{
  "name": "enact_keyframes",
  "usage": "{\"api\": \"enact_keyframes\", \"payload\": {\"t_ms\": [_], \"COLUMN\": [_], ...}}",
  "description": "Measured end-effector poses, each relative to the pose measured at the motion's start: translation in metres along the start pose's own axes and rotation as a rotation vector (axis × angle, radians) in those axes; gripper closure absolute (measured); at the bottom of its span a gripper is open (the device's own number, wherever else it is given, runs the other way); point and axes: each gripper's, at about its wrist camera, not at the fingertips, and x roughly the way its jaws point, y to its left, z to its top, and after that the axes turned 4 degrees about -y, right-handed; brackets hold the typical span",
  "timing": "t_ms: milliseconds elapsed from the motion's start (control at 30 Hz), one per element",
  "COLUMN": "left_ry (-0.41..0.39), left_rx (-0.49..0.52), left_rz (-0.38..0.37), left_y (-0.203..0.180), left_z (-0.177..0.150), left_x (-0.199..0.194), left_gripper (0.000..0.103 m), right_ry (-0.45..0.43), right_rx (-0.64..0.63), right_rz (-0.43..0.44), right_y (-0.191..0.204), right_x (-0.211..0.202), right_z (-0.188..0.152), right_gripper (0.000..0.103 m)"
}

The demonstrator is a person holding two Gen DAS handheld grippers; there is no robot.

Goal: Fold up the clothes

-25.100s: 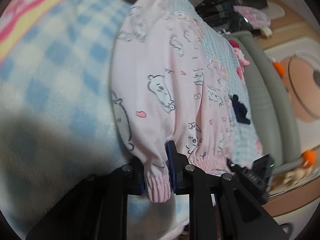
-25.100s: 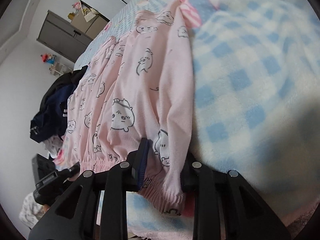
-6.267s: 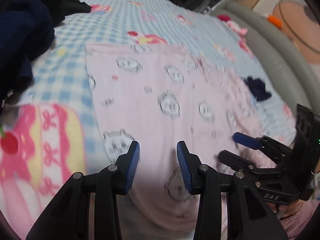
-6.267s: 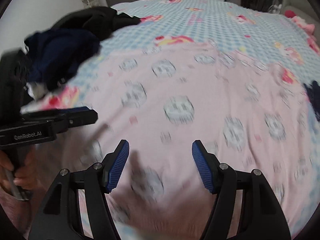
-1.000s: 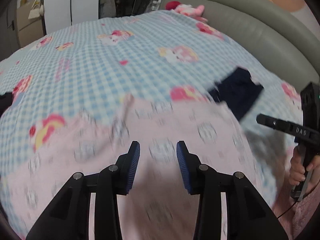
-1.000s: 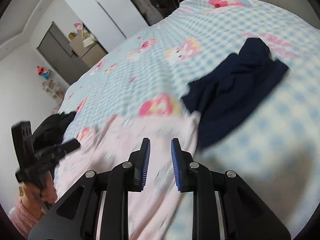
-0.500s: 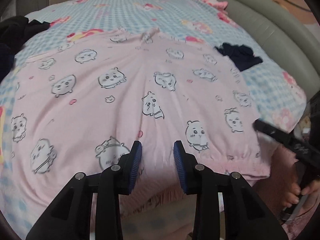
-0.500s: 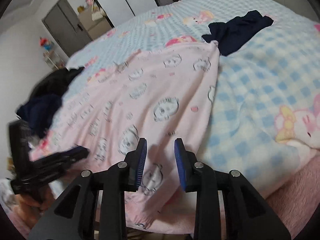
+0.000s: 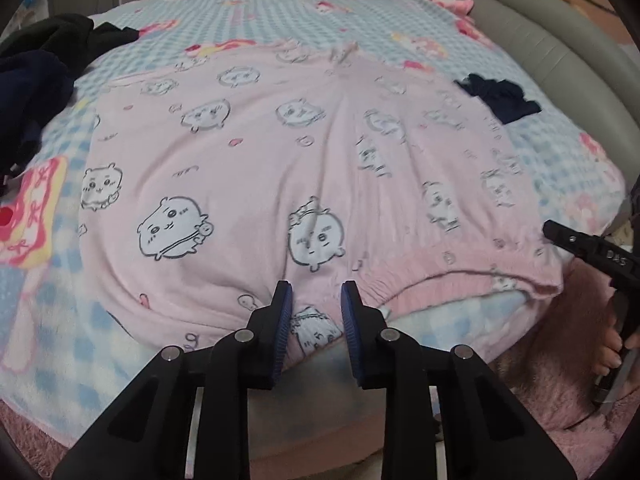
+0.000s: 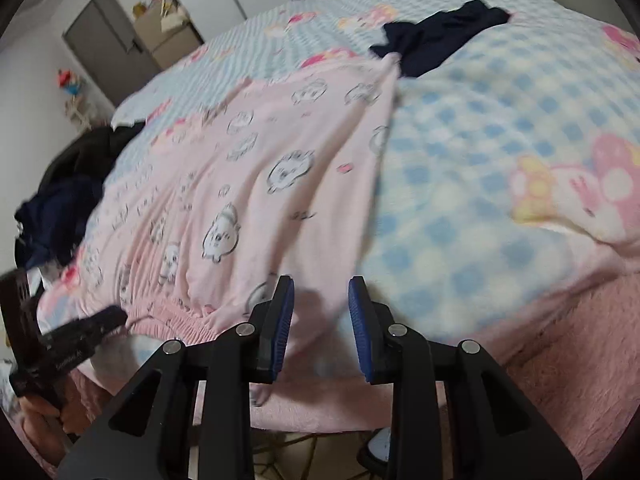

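Note:
A pink garment with cartoon animal prints (image 9: 304, 152) lies spread flat on the bed, its ribbed hem along the near edge. My left gripper (image 9: 316, 300) stands open at the hem near its middle, fingers on either side of the fabric edge. My right gripper (image 10: 320, 300) is open at the garment's (image 10: 248, 184) right lower corner, over the bed's edge; no cloth is pinched between its pads. The right gripper's body (image 9: 588, 252) shows at the right of the left wrist view, held by a hand. The left gripper's body (image 10: 64, 344) appears at the lower left of the right wrist view.
The bed carries a blue checked blanket (image 10: 500, 128) with pink cartoon figures. A small dark navy cloth (image 9: 500, 96) lies beyond the garment's right side. A heap of dark clothes (image 9: 36, 68) sits at the left. A grey padded bed frame (image 9: 560, 40) runs along the right. Cabinets (image 10: 120, 40) stand behind.
Both grippers have drawn back toward the near edge of the bed, close to the hem. The right gripper's jaws have spread wider. The garment lies flat as before.

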Motion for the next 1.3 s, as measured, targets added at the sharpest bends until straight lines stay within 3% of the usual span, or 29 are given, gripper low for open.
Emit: {"api": "enact_keyframes", "payload": {"t_ms": [133,300,367,567,767,833,933,1033,1100,1300], "left_ry": [-0.015,0.001,0.024,0.049,0.045,0.028,0.04,0.058,0.069,0.104], "left_rx": [0.032,0.173,0.163,0.079,0.055,0.039,0.043,0.05,0.055,0.071], "left_rz": [-0.049,-0.083,-0.113,-0.125,-0.131,-0.134,-0.13,-0.124,-0.12,-0.108], "left_y": [-0.013,-0.072,-0.087,-0.103,-0.099,-0.095,-0.094,-0.093,-0.093,-0.092], "left_z": [0.005,0.033,0.036,0.029,0.027,0.029,0.026,0.023,0.021,0.015], "left_x": [-0.001,0.04,0.057,0.075,0.072,0.067,0.07,0.074,0.076,0.084], "left_gripper": [0.077,0.077,0.077,0.077,0.076,0.076,0.076,0.076,0.076,0.073], "right_ry": [-0.022,-0.007,0.008,0.069,0.085,0.075,0.044,0.048,0.046,-0.049], "right_rx": [0.063,0.059,0.046,0.238,0.28,0.255,0.185,0.16,0.124,0.021], "right_rz": [0.024,0.093,0.1,0.239,0.3,0.312,0.298,0.257,0.187,-0.001], "right_y": [-0.018,-0.024,-0.027,-0.053,-0.057,-0.05,-0.036,-0.034,-0.032,-0.032], "right_x": [-0.001,0.016,0.027,0.05,0.065,0.062,0.057,0.061,0.061,0.025], "right_z": [0.016,0.044,0.051,0.041,0.047,0.047,0.05,0.05,0.048,0.04], "right_gripper": [0.075,0.075,0.075,0.075,0.072,0.077,0.09,0.092,0.1,0.103]}}
